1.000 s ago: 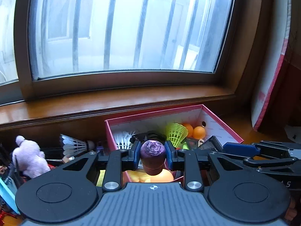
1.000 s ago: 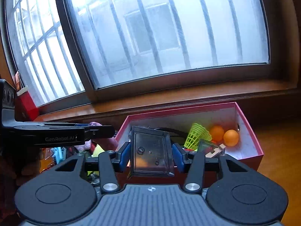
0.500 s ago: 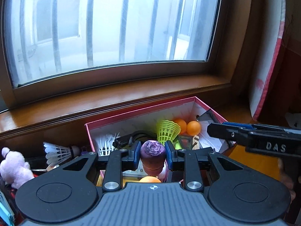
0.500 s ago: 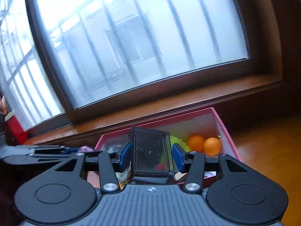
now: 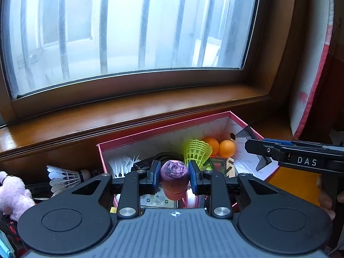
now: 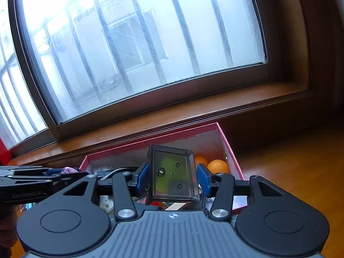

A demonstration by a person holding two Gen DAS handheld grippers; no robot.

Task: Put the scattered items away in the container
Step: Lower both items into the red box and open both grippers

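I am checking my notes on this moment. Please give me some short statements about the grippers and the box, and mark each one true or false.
1. The left gripper holds a purple-topped stopper between its fingers. True.
2. The right gripper is empty. False: it grips a dark clear plastic tray.
3. Two orange balls lie in the pink box. True.
4. The yellow-green shuttlecock lies outside the box. False: it is inside, beside the balls.
5. A white shuttlecock lies outside the box, to its left. True.
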